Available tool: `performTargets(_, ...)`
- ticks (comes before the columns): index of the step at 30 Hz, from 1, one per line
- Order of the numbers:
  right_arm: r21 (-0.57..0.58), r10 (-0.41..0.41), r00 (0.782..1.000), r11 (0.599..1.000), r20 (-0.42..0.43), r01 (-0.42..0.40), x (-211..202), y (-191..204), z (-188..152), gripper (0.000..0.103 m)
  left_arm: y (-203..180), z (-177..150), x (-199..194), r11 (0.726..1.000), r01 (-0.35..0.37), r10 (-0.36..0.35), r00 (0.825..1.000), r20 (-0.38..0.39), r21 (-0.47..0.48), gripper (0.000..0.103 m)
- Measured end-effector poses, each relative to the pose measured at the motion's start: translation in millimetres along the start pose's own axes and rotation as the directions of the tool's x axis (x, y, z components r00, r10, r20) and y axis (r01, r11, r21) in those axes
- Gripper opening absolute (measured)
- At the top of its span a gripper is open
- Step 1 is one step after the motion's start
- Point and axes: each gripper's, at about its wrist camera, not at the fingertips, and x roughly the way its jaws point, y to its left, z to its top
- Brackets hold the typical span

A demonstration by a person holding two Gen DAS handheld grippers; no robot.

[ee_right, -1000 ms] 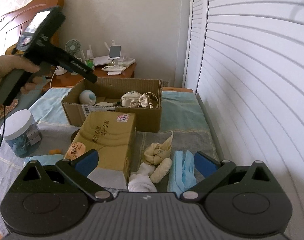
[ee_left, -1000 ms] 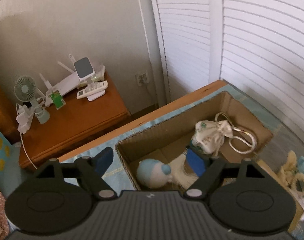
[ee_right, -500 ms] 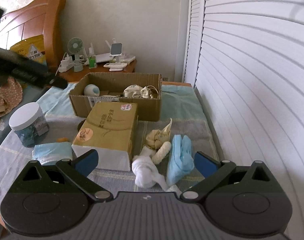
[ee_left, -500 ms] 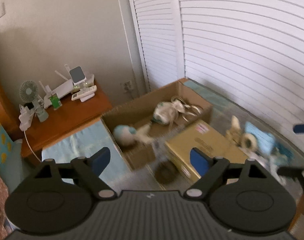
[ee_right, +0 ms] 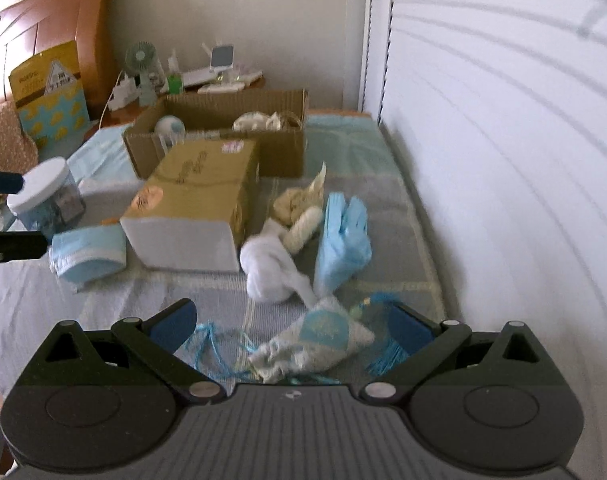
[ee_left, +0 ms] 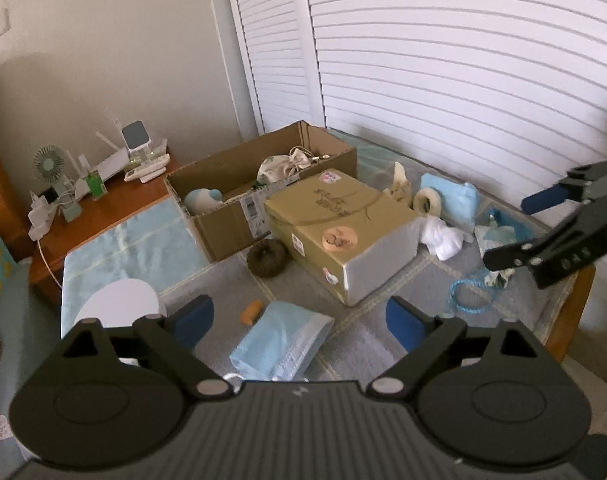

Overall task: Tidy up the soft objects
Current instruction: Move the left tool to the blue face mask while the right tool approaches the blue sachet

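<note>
Clutter is split in two on the worktop [ee_left: 387,280]: the open cardboard box [ee_left: 231,224] at the far end already holds a round blue-and-white plush [ee_left: 202,200] and a drawstring pouch [ee_left: 277,167], so it looks like the collecting bin, while the loose soft pieces lie on the near side of the closed yellow carton [ee_left: 335,216]. Your right tongs [ee_right: 291,326] are spread wide and empty, low over a small pale sachet [ee_right: 315,340] with blue cord, which sits right between the two blue pads; that placement suggests it is your next pick. Just beyond it lie a knotted white cloth [ee_right: 269,268], a cream fuzzy roll [ee_right: 303,224] and a stack of blue masks [ee_right: 343,236], all near one another beside the carton. Your left tongs [ee_left: 299,316] are also apart and hold nothing, hovering above a second pack of blue masks [ee_left: 283,340], which lies between their pads but lower. A white-lidded jar [ee_right: 43,196] stands to the left of it.
</note>
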Motion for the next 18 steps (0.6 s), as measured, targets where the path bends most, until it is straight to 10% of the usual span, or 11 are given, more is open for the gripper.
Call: performTargets(18, -0.045, 0.09, 0.98, 0.994, -0.175, -0.1, 35, 14, -6, 0.103, 7, -27, 24, 0.996, 0.081, -0.084, 0.994, -0.071, -0.043, 0.093)
